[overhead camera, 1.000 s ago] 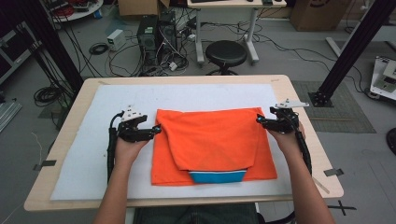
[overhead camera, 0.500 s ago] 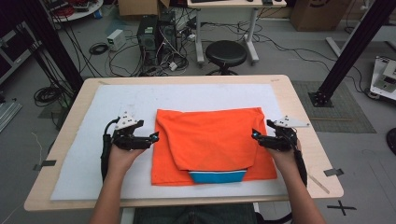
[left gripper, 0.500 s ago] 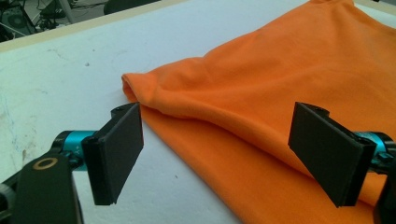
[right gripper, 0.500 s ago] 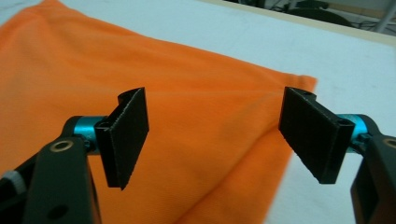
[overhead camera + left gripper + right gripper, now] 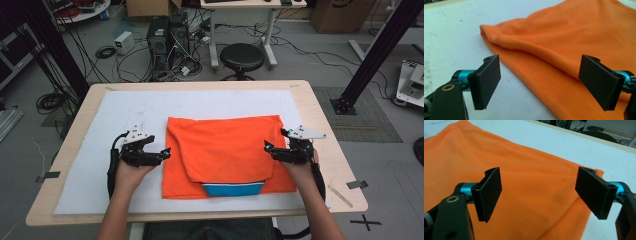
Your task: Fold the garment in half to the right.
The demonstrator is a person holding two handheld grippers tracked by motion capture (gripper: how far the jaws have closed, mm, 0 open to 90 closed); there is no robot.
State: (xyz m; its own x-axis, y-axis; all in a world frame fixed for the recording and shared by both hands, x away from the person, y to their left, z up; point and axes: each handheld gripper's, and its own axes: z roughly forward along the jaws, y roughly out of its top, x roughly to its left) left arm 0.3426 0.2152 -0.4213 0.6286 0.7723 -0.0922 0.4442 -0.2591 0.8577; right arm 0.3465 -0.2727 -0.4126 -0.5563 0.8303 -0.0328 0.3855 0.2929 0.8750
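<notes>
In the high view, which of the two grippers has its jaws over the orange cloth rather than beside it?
The right gripper: its open jaws reach over the orange cloth. The left gripper stops at the cloth's edge, over the white mat.

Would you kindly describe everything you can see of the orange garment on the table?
The orange garment looks like soft knit fabric, folded flat into a rough rectangle, its upper layer tapering toward the near edge. A blue band peeks out there. It lies on the white mat, mid-table, with creased layered side edges. Neither open gripper touches it.

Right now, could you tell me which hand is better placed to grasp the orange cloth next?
Probably the right: the right tool already hangs open over the orange cloth, while the left tool straddles only its edge.
</notes>
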